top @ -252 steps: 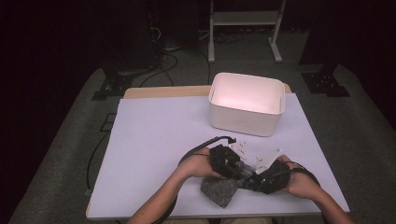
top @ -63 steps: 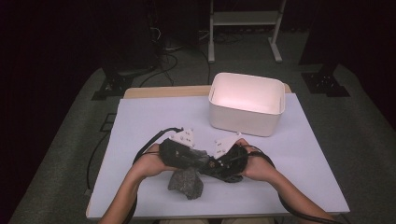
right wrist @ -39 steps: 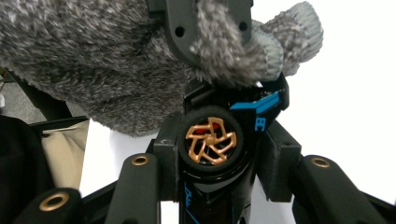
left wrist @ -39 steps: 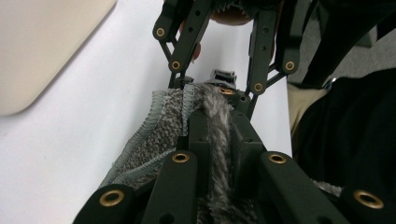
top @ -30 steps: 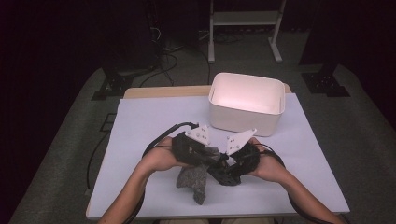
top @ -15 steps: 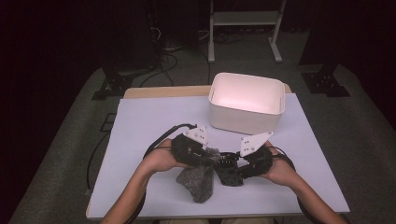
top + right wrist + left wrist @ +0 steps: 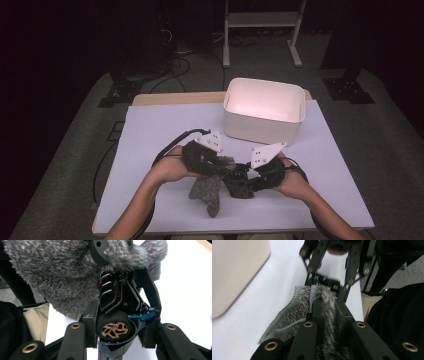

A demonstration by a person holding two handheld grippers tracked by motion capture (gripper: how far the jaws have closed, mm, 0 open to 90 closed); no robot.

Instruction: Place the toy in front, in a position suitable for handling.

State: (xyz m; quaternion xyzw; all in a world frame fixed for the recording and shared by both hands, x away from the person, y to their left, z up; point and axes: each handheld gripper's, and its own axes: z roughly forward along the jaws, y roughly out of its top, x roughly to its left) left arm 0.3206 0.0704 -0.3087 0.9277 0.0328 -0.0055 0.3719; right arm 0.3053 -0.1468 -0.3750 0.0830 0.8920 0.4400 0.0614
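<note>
A grey furry cloth (image 7: 206, 192) hangs just above the table near its front edge; its stitched hem shows in the left gripper view (image 7: 297, 310). My left gripper (image 7: 226, 167) (image 7: 329, 305) is shut on the cloth's upper part. My right gripper (image 7: 246, 176) (image 7: 117, 327) faces it from the right, shut on a black toy car (image 7: 241, 187) (image 7: 117, 300) with a bronze wheel hub and blue parts. The cloth (image 7: 57, 277) drapes over the car's far end, hiding it.
A white bin (image 7: 262, 127) stands behind the grippers at the back right of the white table top (image 7: 150, 135). The person's dark clothing is close below the table's front edge. A metal stand (image 7: 260, 20) and cables lie on the floor beyond.
Over the last second my right gripper has drawn slightly to the right with the car, away from the left one. The cloth still hangs from the left gripper.
</note>
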